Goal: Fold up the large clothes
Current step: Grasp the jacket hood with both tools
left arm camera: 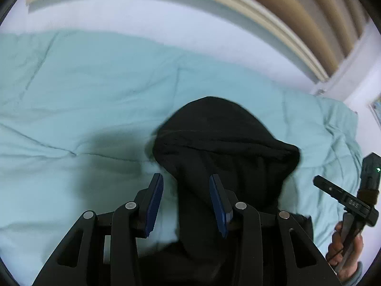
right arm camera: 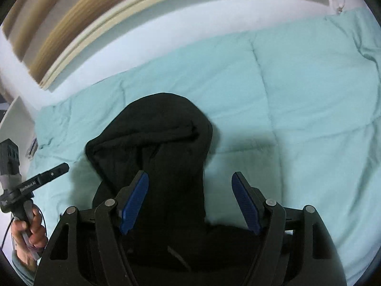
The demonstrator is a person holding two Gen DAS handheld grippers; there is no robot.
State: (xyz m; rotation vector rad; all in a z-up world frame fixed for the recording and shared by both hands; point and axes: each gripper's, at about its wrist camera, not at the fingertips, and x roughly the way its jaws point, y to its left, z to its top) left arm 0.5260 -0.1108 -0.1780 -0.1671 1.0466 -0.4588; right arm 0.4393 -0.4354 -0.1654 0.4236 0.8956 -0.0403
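Observation:
A black hoodie [left arm camera: 221,143] lies on a pale teal quilt [left arm camera: 83,90], its hood pointing away from me; it also shows in the right wrist view [right arm camera: 157,133]. My left gripper [left arm camera: 186,178] is open, its blue pads spread over the hoodie's left edge just below the hood. My right gripper [right arm camera: 190,176] is open too, its pads spread over the hoodie's right edge. Neither pad pair pinches cloth. The hoodie's body runs under both grippers and is hidden there.
The quilt [right arm camera: 297,83] covers a bed against a white wall with a cream and wood trim [left arm camera: 273,21]. The other hand-held gripper shows at the right edge of the left view [left arm camera: 350,200] and the left edge of the right view [right arm camera: 28,186].

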